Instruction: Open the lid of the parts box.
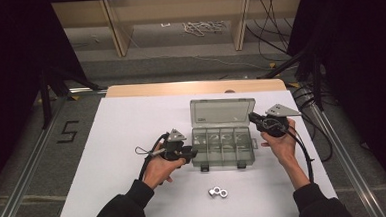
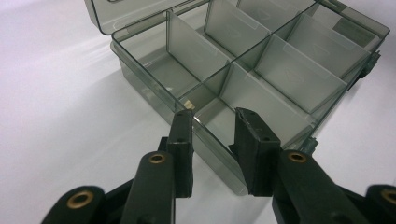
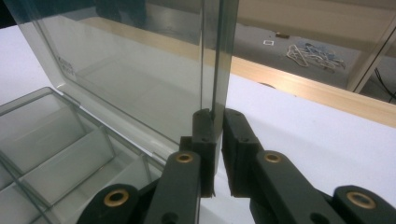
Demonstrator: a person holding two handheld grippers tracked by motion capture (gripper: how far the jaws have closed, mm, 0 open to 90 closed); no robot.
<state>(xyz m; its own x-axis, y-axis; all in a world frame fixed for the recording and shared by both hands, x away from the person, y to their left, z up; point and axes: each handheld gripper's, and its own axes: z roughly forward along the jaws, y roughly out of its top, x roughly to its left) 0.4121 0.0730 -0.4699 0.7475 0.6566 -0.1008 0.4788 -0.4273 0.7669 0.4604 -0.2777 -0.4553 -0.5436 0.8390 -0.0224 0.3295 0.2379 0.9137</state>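
Two grippers engage the organizer box (image 1: 223, 146) at table centre. Right gripper (image 3: 219, 116) is clamped on the raised lid (image 1: 223, 112); left gripper (image 2: 212, 116), jaws apart, straddles the box's side wall. Risk: lid slipping and dropping shut, or box tipping.

The organizer box (image 1: 223, 144) is a translucent smoke-grey plastic case, sitting flat on the white desk (image 1: 122, 137) right of centre. Internal dividers are splitting its tray into two rows of compartments. The hinged lid (image 1: 223, 112) is standing open, nearly upright, at the far edge. Two dark latches are projecting from the tray's near wall. The compartments are appearing empty.
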